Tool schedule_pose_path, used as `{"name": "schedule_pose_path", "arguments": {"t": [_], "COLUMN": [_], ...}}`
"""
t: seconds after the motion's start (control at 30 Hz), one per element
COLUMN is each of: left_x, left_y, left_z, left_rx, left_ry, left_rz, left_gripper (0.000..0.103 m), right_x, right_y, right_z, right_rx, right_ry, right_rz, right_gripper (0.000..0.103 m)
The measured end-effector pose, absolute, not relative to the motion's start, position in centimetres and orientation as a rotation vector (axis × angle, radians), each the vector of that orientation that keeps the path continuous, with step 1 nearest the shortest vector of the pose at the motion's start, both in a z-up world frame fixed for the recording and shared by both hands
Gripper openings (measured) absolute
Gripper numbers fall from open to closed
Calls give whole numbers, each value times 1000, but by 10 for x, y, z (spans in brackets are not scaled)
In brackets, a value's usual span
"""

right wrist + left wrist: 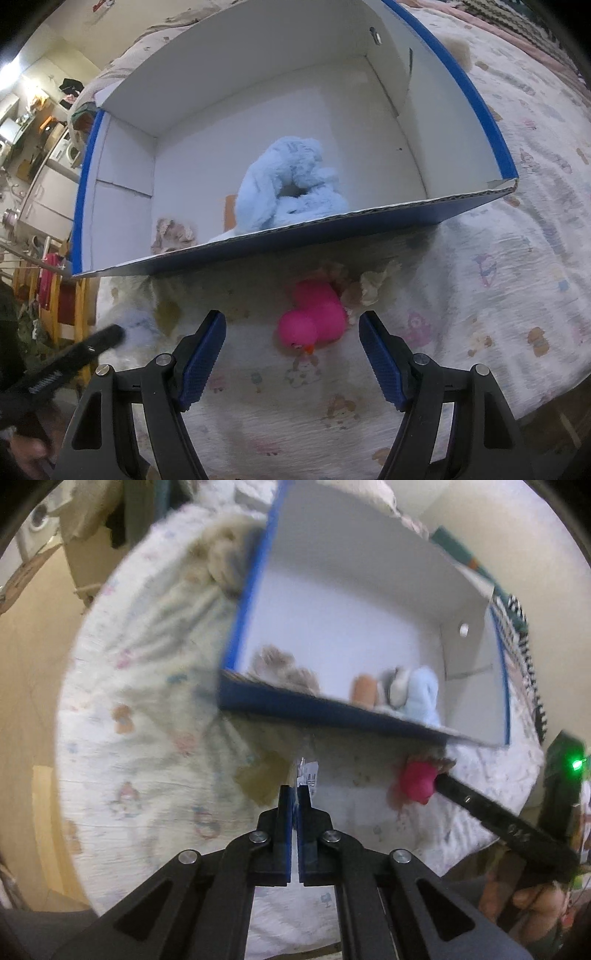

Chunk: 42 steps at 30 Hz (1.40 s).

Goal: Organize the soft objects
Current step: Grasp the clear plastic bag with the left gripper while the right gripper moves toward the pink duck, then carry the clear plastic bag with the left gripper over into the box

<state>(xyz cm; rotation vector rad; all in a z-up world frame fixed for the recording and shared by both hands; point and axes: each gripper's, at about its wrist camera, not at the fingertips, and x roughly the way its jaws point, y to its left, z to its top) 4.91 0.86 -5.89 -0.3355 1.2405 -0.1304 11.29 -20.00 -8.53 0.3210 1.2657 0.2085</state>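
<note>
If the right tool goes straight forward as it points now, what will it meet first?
Most likely the pink rubber duck, lying on the bedsheet between the open right tool fingers. Behind it stands the blue box wall; depth is uncertain.

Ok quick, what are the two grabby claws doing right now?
Left gripper: shut, pinching what looks like a small tag.
Right gripper: open, holding nothing, its jaws on either side of the pink duck.

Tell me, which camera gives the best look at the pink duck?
The right wrist view: the pink duck lies whole and sharp between the open right gripper fingers. The left wrist view shows only a blurred pink blob beside the right gripper.
</note>
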Motion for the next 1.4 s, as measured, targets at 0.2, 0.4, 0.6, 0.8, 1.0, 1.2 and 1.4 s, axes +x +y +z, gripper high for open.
{"name": "schedule_pose_path", "arguments": {"t": [0.2,0.4,0.6,0.8,1.0,1.2,1.4], "left_x": [42,40,38,41,42,42,33], "left_y": [52,76,79,83,83,79,76], "left_z": [-27,-27,-28,-36,-38,-37,-26], "left_rx": [-333,-333,-328,-339,-340,-324,-307], "left_ry": [1134,1123,1105,1123,1126,1119,1079], "left_rz": [-14,73,88,101,105,110,107], "left_gripper": [2,2,2,2,2,2,2], "right_x": [115,125,135,138,138,131,106], "right_y": [-170,-107,-64,-44,-41,-54,-77], "right_z": [-83,-94,-126,-138,-133,-118,-90], "right_rx": [336,338,384,337,281,304,310], "right_ry": [1273,1328,1432,1382,1352,1303,1242], "right_rz": [303,454,456,432,475,507,532], "right_gripper": [79,77,54,40,8,8,8]}}
